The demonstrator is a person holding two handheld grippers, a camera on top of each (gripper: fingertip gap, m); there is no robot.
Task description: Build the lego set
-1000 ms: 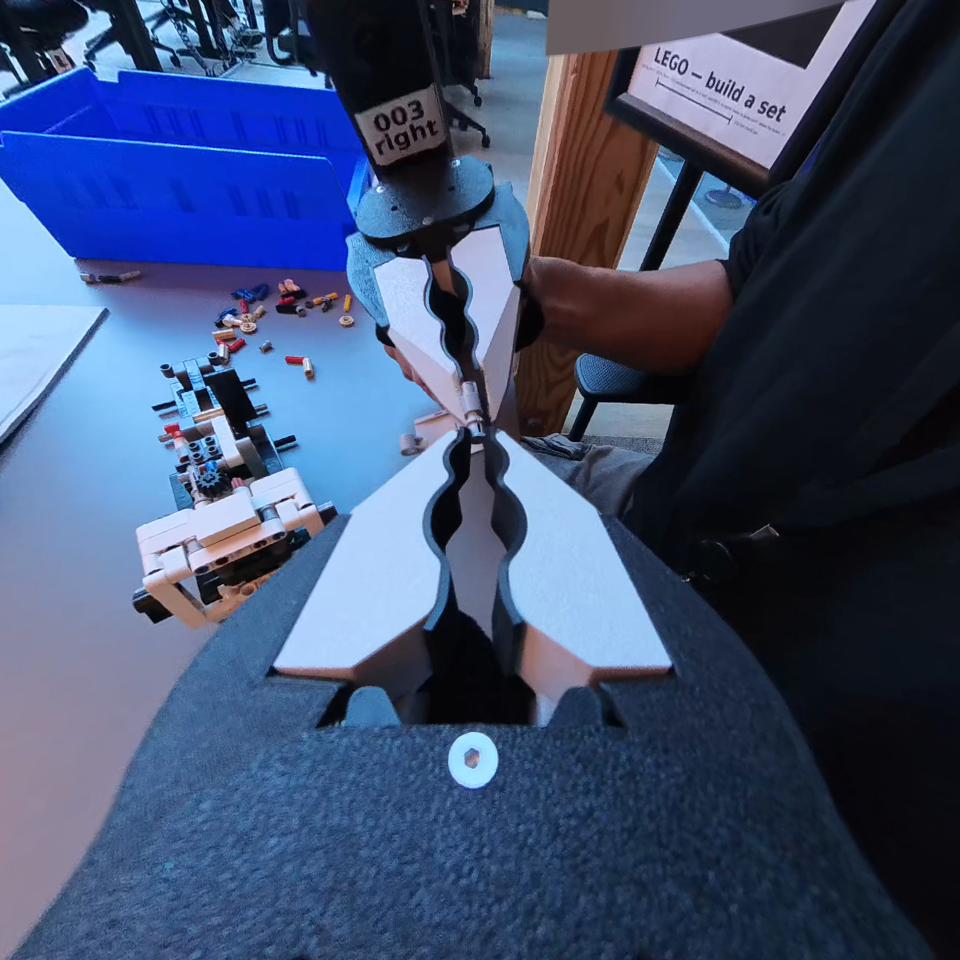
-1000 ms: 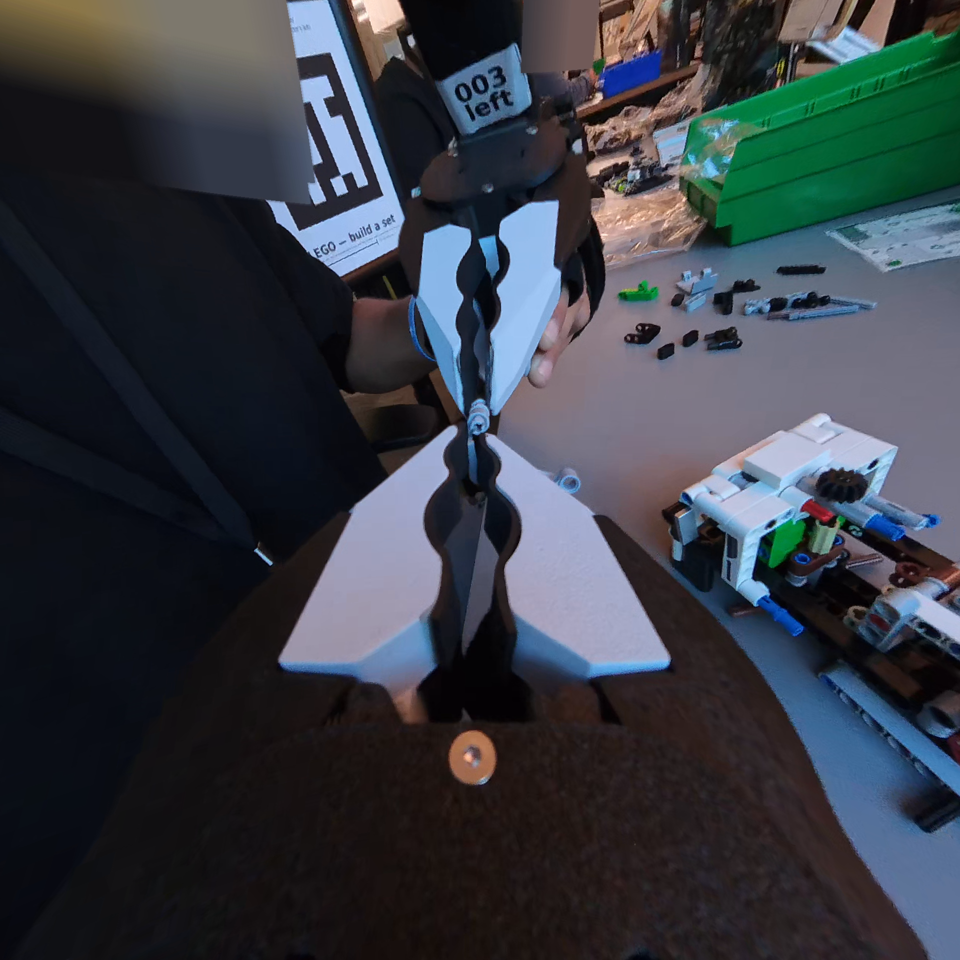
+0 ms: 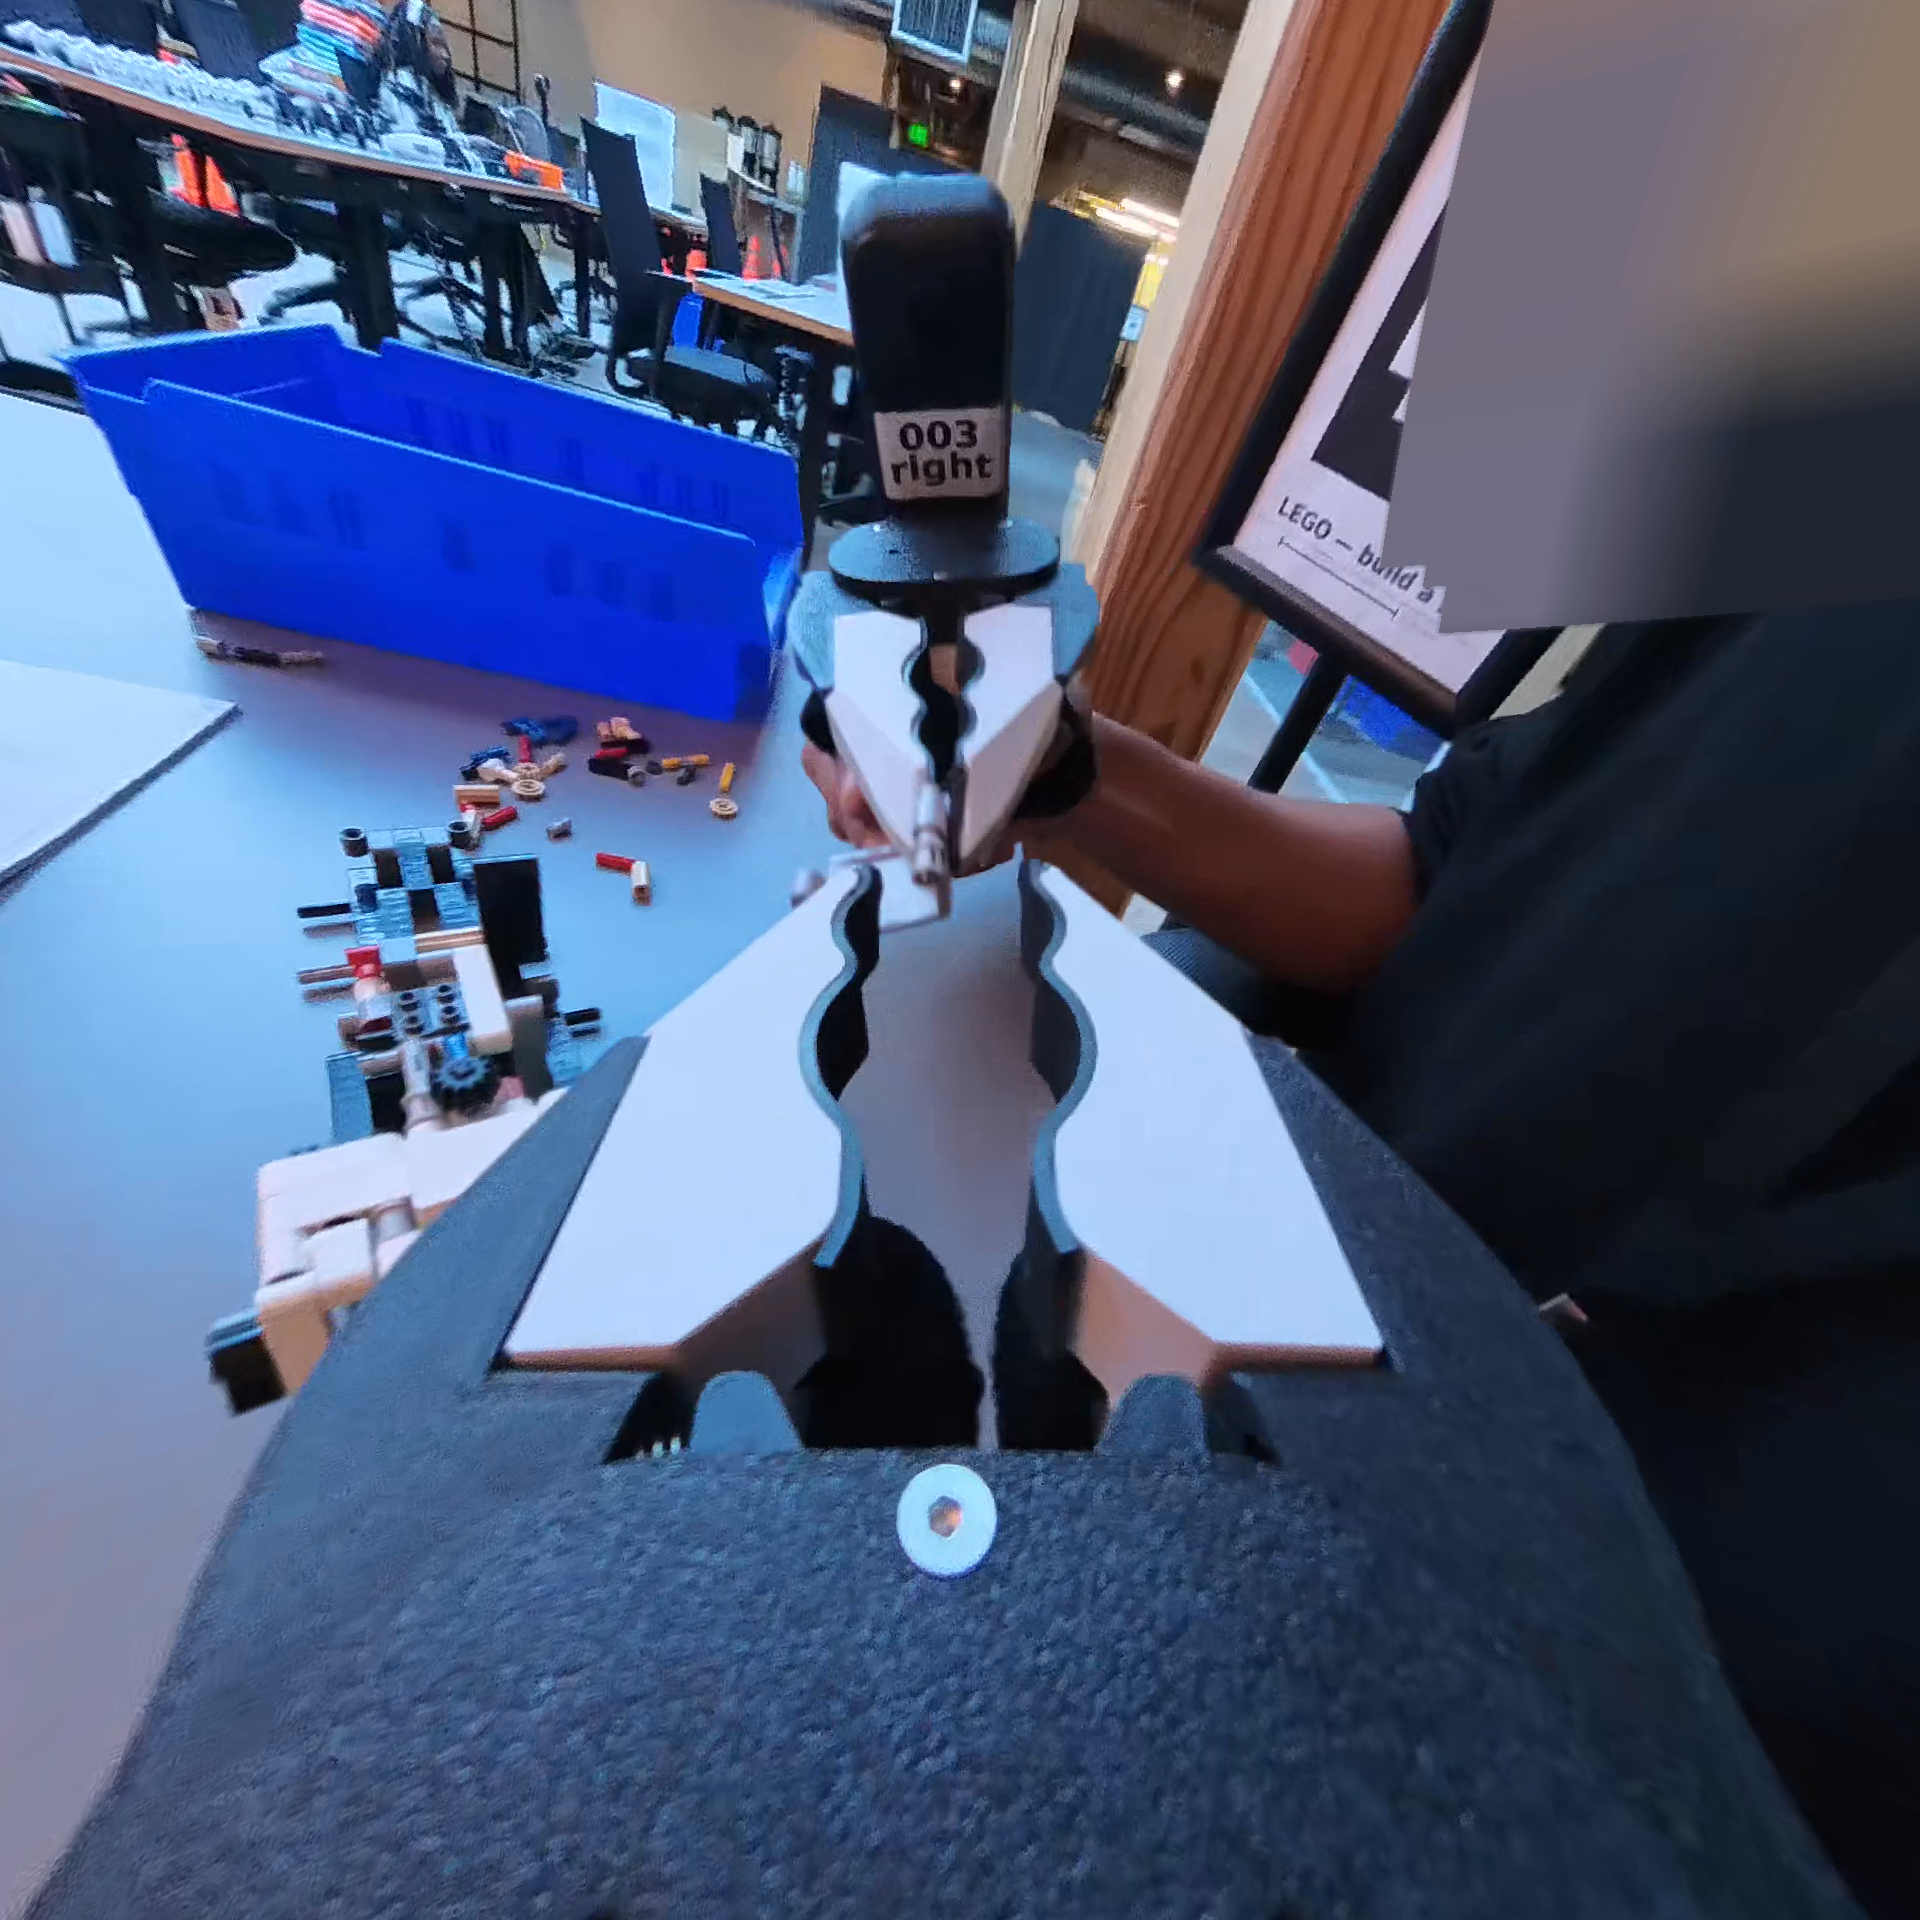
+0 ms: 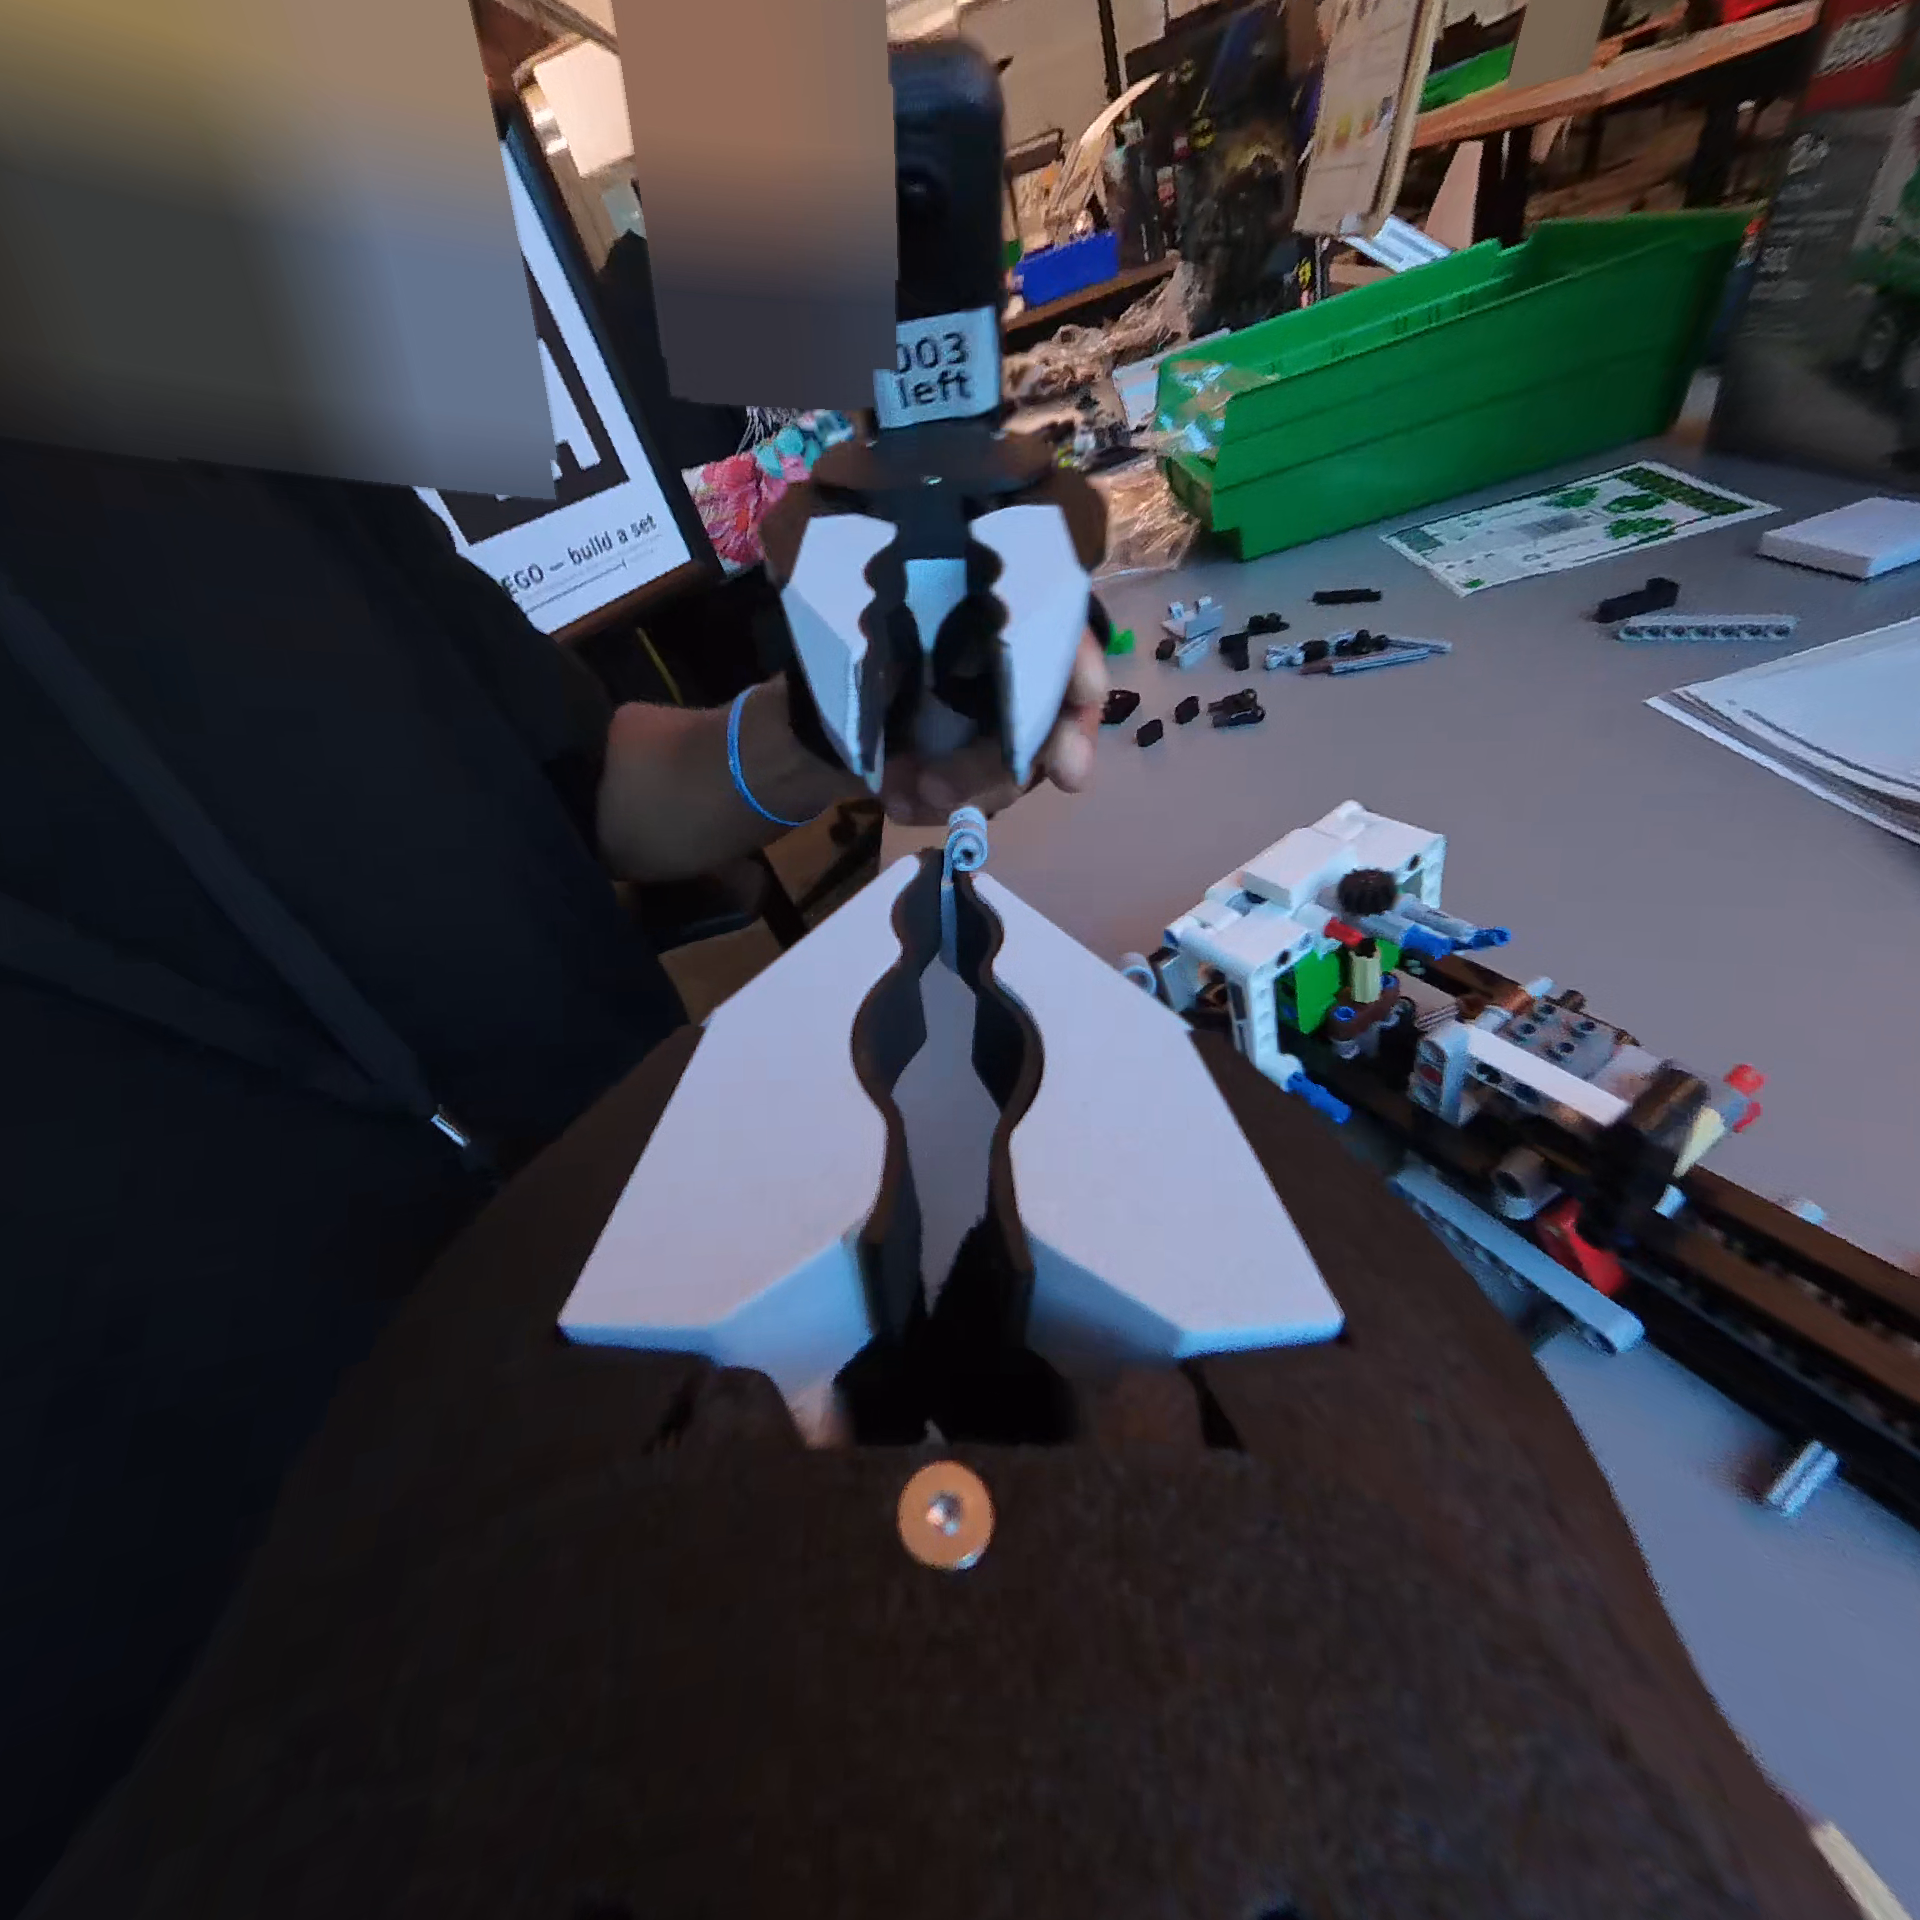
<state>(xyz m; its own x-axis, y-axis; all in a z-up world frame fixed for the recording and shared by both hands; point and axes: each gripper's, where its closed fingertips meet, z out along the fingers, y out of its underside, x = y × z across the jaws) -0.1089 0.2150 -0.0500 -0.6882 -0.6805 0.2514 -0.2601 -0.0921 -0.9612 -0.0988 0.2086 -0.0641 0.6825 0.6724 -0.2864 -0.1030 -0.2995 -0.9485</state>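
Note:
My right gripper [image 4: 951,878] is shut on a small light grey lego piece [image 4: 966,836] that sticks out past its tips. In the left wrist view the right gripper [image 3: 932,857] hangs tip-down with the piece [image 3: 928,821] in it, just beyond my own tips. My left gripper [image 3: 945,894] is open and empty. It also shows in the right wrist view [image 4: 940,774], open, a little beyond the piece. The partly built white and black lego model [image 4: 1340,977] lies on the grey table [image 4: 1558,790]. The model also shows in the left wrist view [image 3: 436,1039].
A blue bin [image 3: 447,520] and loose small pieces [image 3: 603,769] lie behind the model. A green bin [image 4: 1455,384], an instruction sheet [image 4: 1579,520], loose black and grey parts [image 4: 1299,655] and white booklets [image 4: 1818,717] are on the right. A person in a dark shirt [image 3: 1662,935] sits close. The tips of both grippers are at nearly the same place.
Both grippers were shut tip to tip on the small piece. My left gripper has opened and let go; the right gripper keeps hold of it. Both cameras have tilted upward.

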